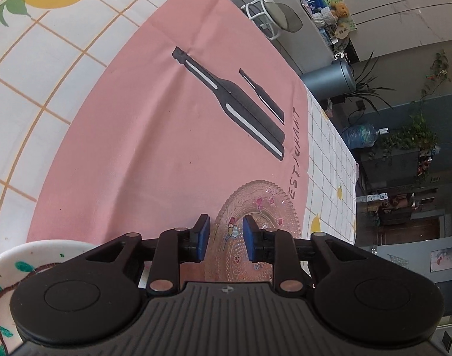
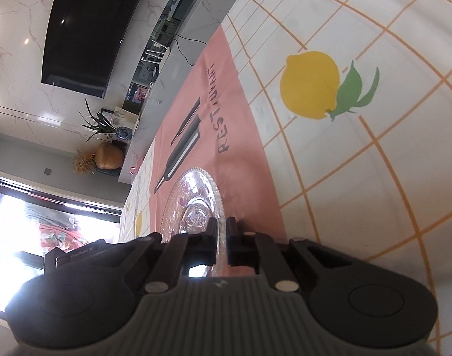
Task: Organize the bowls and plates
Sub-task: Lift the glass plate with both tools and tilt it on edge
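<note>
Glass plate (image 2: pixel 193 207) empty, rim pinched by right claw (image 2: pixel 222 237)

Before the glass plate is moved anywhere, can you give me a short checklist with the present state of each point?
1. Right gripper shut on the rim of the glass plate: ok.
2. Left gripper free of the plate, blue pads apart with nothing between them: ok.
3. Plate clear of the white bowl with green leaves: ok, they are apart.
4. Pink placemat beyond the plate bare of dishes: ok.
5. Plate lifted off the mat or resting on it: cannot tell.
</note>
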`<state>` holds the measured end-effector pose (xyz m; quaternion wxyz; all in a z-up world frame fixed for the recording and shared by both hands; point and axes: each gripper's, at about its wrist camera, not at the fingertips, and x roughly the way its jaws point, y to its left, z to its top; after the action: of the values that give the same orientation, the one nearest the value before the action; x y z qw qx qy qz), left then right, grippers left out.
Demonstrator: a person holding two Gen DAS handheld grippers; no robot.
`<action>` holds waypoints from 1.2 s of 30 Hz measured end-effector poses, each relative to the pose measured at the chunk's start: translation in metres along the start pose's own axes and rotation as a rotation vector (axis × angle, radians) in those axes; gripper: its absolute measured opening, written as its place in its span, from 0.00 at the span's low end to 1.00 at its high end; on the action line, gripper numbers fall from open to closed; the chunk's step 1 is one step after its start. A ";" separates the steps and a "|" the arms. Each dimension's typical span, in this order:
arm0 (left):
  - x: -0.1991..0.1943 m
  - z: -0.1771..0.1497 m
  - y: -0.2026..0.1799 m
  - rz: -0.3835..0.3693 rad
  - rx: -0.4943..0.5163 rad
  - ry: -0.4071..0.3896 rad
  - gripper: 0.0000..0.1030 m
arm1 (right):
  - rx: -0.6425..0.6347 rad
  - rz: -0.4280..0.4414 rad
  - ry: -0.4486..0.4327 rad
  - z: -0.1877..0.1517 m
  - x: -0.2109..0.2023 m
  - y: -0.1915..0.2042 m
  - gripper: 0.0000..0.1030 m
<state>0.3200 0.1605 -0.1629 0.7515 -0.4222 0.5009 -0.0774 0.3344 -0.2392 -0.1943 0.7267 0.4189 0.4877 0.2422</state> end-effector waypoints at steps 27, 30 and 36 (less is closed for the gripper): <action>-0.028 -0.028 -0.024 -0.024 0.092 -0.019 0.04 | 0.042 0.030 -0.046 -0.008 -0.030 0.007 0.03; -0.040 -0.033 -0.026 -0.069 0.118 -0.014 0.04 | 0.075 0.040 -0.013 -0.016 -0.041 0.009 0.03; -0.048 -0.050 -0.015 -0.174 0.097 0.036 0.04 | 0.028 0.007 -0.011 -0.039 -0.072 0.032 0.03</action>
<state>0.2604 0.1491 -0.1268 0.7526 -0.4256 0.4714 -0.1740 0.2713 -0.2623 -0.1371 0.7226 0.4321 0.4855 0.2355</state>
